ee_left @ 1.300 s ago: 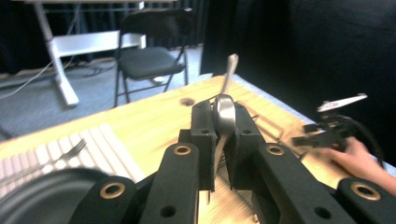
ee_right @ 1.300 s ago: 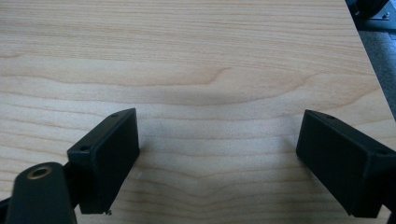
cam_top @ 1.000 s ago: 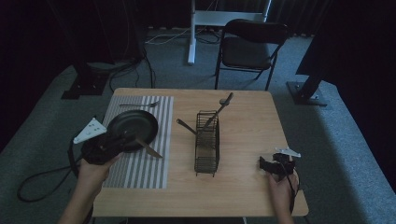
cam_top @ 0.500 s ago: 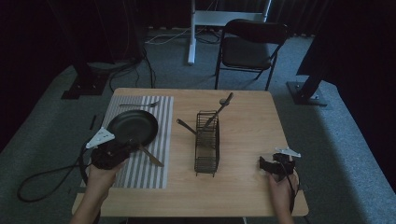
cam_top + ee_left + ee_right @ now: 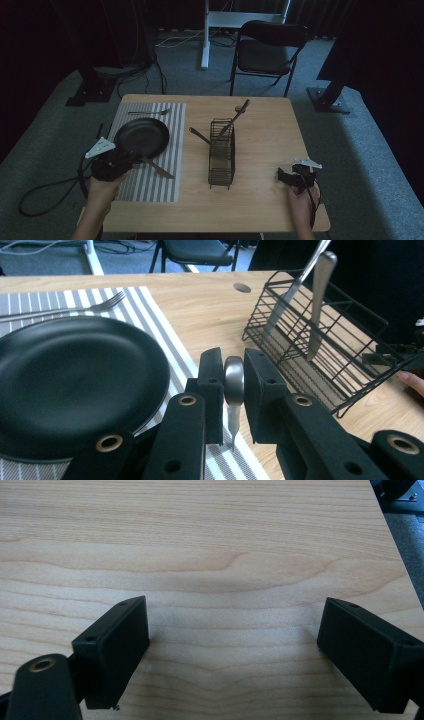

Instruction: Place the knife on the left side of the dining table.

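My left gripper point(image 5: 136, 158) is low over a striped placemat point(image 5: 150, 187), at the near right edge of a black plate point(image 5: 141, 137). A table knife point(image 5: 161, 169) lies slanted on the mat, its blade pointing away to the right. In the left gripper view the knife's rounded handle point(image 5: 233, 382) stands between the pads of the left gripper point(image 5: 233, 371). The jaws have just been opening slightly, and both pads still touch the handle. My right gripper point(image 5: 284, 178) rests near the table's front right corner. Its jaws are wide open over bare wood point(image 5: 232, 650).
A black wire cutlery rack point(image 5: 221, 155) stands mid-table with two utensils point(image 5: 236, 116) leaning out of it. A fork point(image 5: 147, 112) lies on the mat beyond the plate. A folding chair point(image 5: 267, 52) stands behind the table.
My left gripper has come down and toward the near edge with the knife, which now lies on the placemat. The right gripper has stayed put.
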Demonstrator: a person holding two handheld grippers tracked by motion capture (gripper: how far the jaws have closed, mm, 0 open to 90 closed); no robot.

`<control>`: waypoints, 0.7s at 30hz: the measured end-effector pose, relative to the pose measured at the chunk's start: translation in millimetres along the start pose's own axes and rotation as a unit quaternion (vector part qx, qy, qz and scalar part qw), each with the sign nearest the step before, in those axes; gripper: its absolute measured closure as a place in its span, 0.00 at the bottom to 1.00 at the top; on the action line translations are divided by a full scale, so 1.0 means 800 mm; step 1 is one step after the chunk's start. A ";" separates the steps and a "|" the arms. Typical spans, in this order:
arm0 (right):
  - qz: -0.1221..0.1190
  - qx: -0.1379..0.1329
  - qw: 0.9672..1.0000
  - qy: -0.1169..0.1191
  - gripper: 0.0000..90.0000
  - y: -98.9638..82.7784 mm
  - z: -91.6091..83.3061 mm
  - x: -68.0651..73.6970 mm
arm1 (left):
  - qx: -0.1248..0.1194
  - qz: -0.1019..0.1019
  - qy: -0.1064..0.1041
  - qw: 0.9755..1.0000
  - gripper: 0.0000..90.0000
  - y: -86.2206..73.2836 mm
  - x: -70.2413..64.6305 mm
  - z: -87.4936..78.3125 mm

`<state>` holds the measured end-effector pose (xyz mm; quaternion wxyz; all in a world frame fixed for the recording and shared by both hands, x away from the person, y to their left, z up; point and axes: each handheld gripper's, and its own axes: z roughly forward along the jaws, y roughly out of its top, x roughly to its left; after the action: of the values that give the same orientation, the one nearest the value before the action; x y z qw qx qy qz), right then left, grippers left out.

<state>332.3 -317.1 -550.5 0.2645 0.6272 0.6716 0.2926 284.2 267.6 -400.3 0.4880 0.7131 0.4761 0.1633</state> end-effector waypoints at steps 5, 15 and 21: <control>0.000 0.000 1.000 0.000 0.14 0.000 0.000 0.000 | 0.007 -0.011 0.006 1.000 0.86 -0.006 0.012 -0.003; 0.000 0.000 1.000 0.000 0.14 0.000 0.000 0.000 | 0.027 -0.068 0.017 0.997 0.78 -0.038 0.064 -0.013; 0.000 0.001 1.000 0.000 0.14 0.000 0.000 0.000 | 0.023 -0.098 0.023 0.995 0.76 -0.054 0.083 -0.011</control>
<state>332.2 -317.0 -550.4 0.2642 0.6277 0.6714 0.2923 288.2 330.7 -448.7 0.4744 0.6700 0.5583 0.1197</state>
